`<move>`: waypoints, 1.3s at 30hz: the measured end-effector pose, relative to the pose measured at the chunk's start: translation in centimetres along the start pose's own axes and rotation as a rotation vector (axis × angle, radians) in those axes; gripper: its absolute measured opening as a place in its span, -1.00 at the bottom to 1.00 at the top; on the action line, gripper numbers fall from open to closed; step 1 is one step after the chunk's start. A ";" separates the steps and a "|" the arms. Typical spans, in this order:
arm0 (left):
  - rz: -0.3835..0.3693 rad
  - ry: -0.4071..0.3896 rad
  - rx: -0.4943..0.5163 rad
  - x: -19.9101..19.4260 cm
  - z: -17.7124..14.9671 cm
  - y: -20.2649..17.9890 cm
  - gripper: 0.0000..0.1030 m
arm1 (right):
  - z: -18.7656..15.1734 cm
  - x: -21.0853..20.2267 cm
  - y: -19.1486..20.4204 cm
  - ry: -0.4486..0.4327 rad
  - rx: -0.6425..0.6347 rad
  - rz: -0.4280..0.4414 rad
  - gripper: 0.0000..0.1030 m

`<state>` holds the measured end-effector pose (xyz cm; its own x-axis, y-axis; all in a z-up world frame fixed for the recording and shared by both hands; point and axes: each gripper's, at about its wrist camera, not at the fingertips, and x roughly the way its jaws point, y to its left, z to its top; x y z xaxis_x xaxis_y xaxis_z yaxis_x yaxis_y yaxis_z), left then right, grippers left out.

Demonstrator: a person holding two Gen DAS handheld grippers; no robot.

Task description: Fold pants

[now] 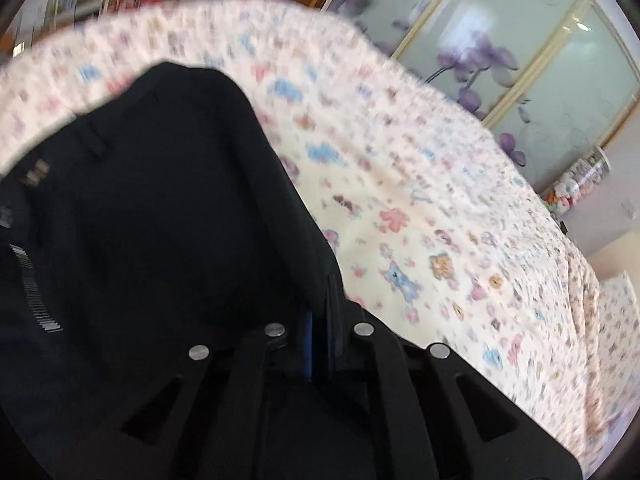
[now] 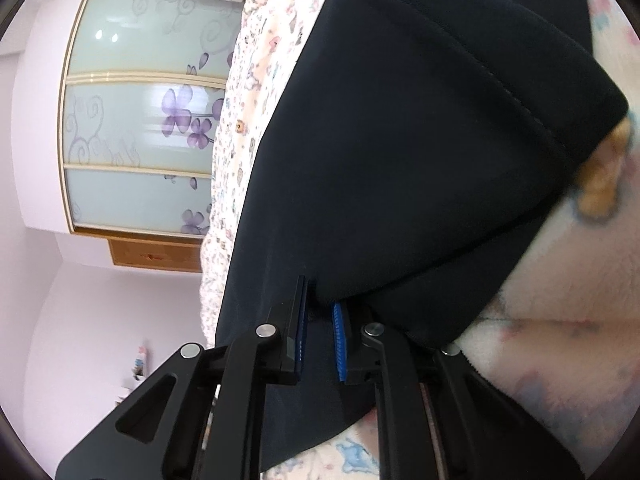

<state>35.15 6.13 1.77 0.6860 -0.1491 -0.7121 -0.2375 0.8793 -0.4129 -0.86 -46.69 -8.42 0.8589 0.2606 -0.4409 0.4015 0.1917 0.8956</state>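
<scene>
Dark navy pants [image 1: 160,200] lie on a patterned bed cover [image 1: 400,208]; the left wrist view shows the waist end with a belt loop and a label. My left gripper [image 1: 320,328] is shut, its blue pads pinched on the right edge of the pants. In the right wrist view the picture is rolled on its side, and a hemmed part of the pants [image 2: 400,152] fills the middle. My right gripper [image 2: 320,336] is shut on a fold of that dark cloth, which bunches between its blue pads [image 2: 341,340].
The bed cover [image 2: 560,340] spreads wide around the pants. Beyond the bed stands a wardrobe with frosted sliding doors and purple flowers [image 1: 520,60] [image 2: 140,120]. Soft toys [image 1: 576,188] sit by the far corner. The left wrist view is blurred.
</scene>
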 end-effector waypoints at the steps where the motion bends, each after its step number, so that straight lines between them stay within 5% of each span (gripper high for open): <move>1: -0.014 -0.019 0.002 -1.4 -0.2 0.1 -0.92 | 0.0 -0.1 -0.2 0.004 0.016 0.012 -0.75; 5: -0.057 -0.119 0.028 -9.4 -3.4 1.9 -0.91 | -0.1 -0.5 -0.5 0.010 0.046 0.032 -0.71; 8: -0.043 -0.195 0.052 -14.4 -7.2 3.9 -0.91 | -0.2 -0.6 -0.5 0.017 0.065 0.067 -0.35; 12: -0.047 -0.214 -0.065 -17.8 -12.3 9.7 -0.90 | -0.4 -1.0 -0.4 -0.005 0.054 0.056 -0.32; 15: -0.027 -0.189 -0.138 -17.5 -14.8 13.0 -0.90 | -0.4 -0.9 -0.5 -0.021 0.050 0.041 -0.37; 19: -0.012 -0.125 -0.190 -14.7 -16.8 14.9 -0.88 | -0.5 -0.9 0.6 -0.077 -0.058 -0.044 -0.86; 21: -0.009 -0.135 -0.170 -14.4 -16.7 14.8 -0.83 | -0.3 -1.2 1.2 -0.094 -0.092 -0.032 -0.90; 23: -0.031 -0.143 -0.152 -14.3 -16.5 14.6 -0.56 | 0.1 -2.0 2.5 -0.142 -0.159 -0.022 -0.90; 27: -0.073 -0.142 -0.164 -14.3 -16.4 14.9 -0.30 | 0.9 -5.0 4.6 -0.298 -0.271 -0.039 -0.90; 31: -0.061 -0.202 -0.203 -15.1 -16.2 15.0 0.10 | 1.5 -5.3 1.5 -0.288 -0.138 -0.094 -0.90; 39: -0.114 -0.205 -0.319 -15.0 -13.9 17.8 0.20 | 1.4 -5.2 2.4 -0.289 -0.155 -0.115 -0.90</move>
<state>11.04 17.69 -2.78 0.8355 -0.1159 -0.5372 -0.3317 0.6729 -0.6612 -3.91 -48.96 -3.89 0.8745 -0.0460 -0.4829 0.4666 0.3514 0.8116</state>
